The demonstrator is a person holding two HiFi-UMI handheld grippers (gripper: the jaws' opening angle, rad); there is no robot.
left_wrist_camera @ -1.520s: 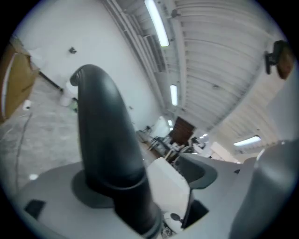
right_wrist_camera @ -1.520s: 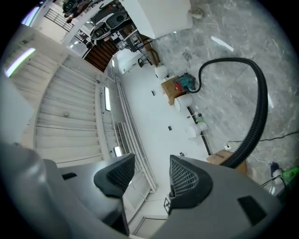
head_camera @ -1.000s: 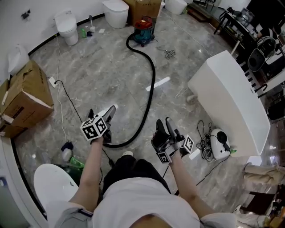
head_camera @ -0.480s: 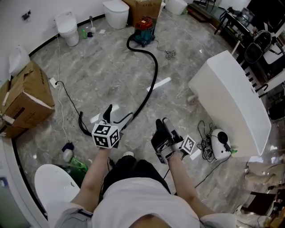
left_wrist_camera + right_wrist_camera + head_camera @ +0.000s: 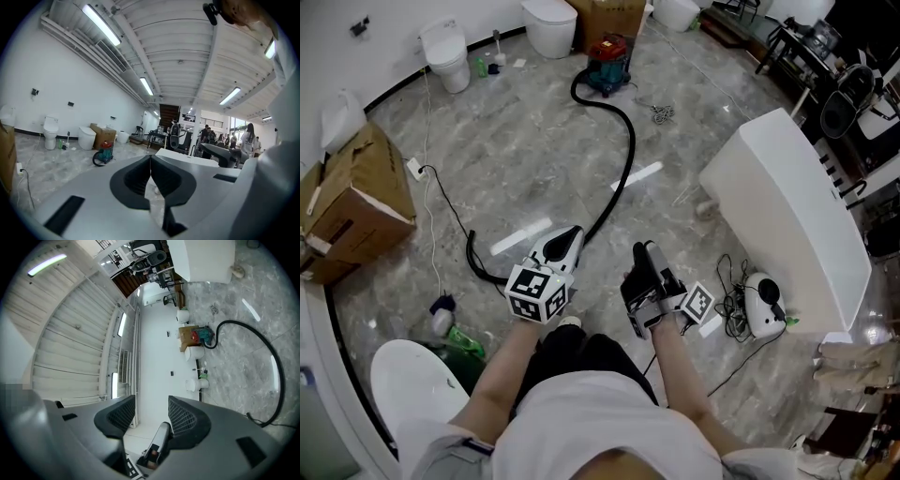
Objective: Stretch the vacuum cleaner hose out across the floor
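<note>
Hose (image 5: 625, 155), black and slender, snakes from the red vacuum cleaner (image 5: 607, 54) over the floor (image 5: 516, 141) toward both outstretched forearms. Left gripper (image 5: 570, 234) is closed, empty; right gripper (image 5: 647, 251) gapes, empty.

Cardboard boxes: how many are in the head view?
2. The left box sits at the left edge; the far box stands at the top edge, behind the vacuum cleaner. More may be out of view.

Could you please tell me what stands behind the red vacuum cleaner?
A brown cardboard box stands behind the vacuum cleaner, with a white toilet beside it. The cleaner covers the box's lower front.
</note>
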